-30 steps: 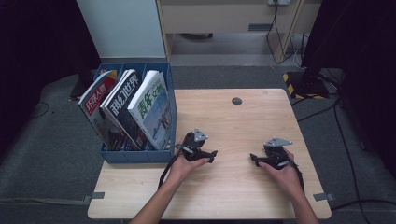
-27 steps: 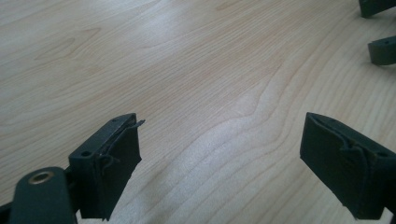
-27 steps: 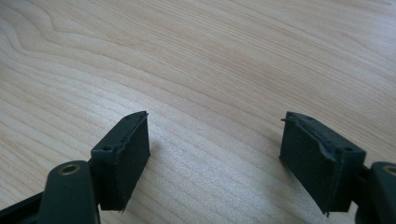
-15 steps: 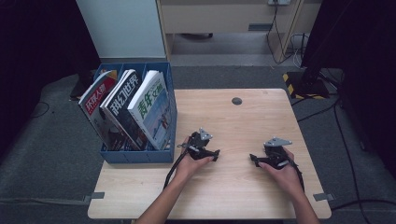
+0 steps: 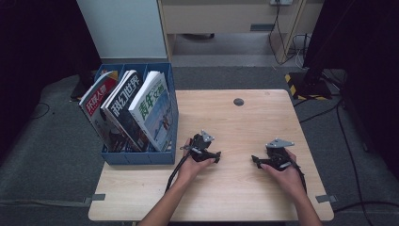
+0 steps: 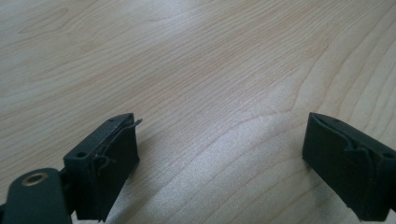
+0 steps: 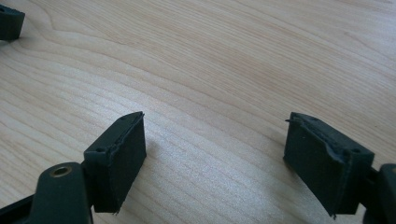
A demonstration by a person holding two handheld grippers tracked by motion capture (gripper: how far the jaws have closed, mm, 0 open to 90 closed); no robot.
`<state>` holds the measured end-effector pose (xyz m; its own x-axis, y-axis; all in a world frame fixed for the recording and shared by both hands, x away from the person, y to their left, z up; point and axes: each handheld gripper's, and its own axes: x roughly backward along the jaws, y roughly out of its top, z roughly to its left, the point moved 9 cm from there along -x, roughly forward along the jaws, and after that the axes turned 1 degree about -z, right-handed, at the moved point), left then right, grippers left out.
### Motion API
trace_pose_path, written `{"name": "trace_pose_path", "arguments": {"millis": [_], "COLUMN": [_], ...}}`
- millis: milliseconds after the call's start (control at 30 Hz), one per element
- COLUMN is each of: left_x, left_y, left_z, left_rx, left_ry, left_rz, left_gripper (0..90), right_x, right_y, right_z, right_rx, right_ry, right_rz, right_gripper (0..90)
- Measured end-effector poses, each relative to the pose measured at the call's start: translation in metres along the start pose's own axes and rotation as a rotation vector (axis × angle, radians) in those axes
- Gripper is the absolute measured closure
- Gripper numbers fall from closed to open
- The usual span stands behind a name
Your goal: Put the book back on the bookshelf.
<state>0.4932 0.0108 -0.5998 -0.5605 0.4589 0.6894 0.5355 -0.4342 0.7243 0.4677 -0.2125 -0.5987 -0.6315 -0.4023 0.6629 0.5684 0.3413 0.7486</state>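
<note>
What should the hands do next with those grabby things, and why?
Probably lift the left hand-held gripper and swing it toward the blue file box of magazines. Both the left one and the right hand-held gripper sit low over the bare wooden table with jaws open and nothing between them. The left one is nearer to the box, and the magazines are the nearest things to grab.

High view overhead, tongs views skimming table point(image 5: 244, 127)
</note>
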Motion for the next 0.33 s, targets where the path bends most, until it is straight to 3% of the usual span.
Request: {"name": "trace_pose_path", "arguments": {"millis": [333], "left_x": [-0.0001], "left_y": [-0.0015], "left_z": [0.0000], "left_rx": [-0.004], "left_ry": [-0.013], "left_rz": [0.002], "left_gripper": [5.2], "right_x": [0.0004], "right_y": [-0.0007], "right_z": [0.0001], "right_rx": [-0.002], "right_ry": [-0.004], "right_rz": [0.001], "right_gripper": [19.9]}}
